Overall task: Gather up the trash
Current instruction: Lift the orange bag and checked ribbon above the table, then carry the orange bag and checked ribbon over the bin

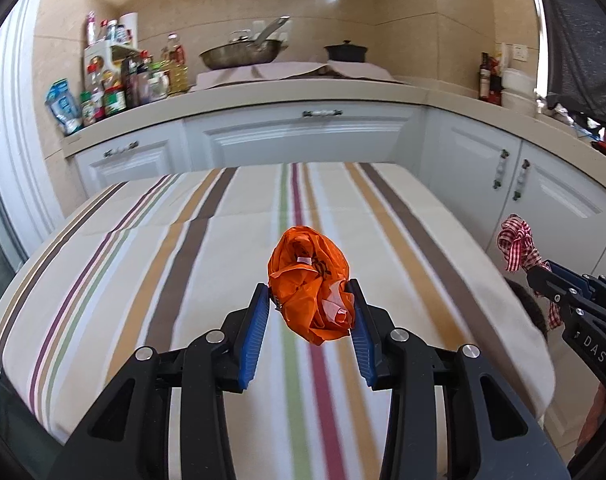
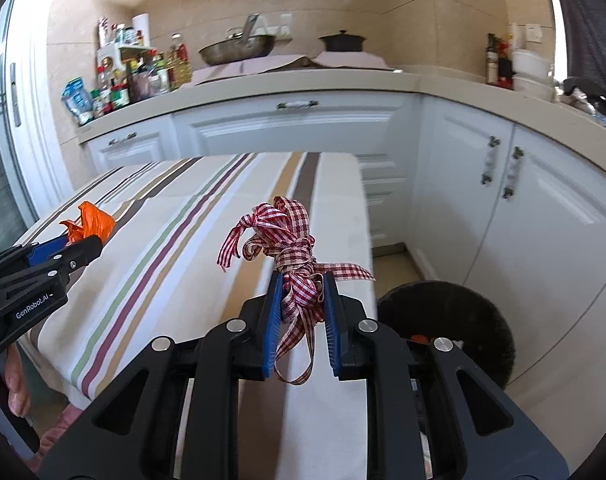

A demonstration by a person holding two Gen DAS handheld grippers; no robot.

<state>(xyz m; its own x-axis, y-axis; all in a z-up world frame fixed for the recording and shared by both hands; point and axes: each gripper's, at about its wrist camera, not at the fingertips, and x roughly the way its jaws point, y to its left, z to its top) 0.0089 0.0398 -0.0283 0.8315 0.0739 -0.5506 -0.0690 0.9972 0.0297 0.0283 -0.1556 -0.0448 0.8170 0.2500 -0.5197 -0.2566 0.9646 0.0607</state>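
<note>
In the left wrist view, the left claw (image 1: 311, 310) sits at lower centre, closed on one crumpled orange bag (image 1: 309, 282) and holding it clear above the striped worktop (image 1: 143, 280), likely so it can be carried off as trash. At the right edge of that view the right claw (image 1: 543, 272) pinches one red checked ribbon (image 1: 517, 242).

In the right wrist view, the orange bag shows at the left edge. At centre the right claw is narrow, clamped on the ribbon bundle, its loose ends dangling. At lower right, one dark round bin (image 2: 455, 312) stands on the floor beside the worktop, the probable destination. So: two claws, two pieces of trash, one bin.
</note>
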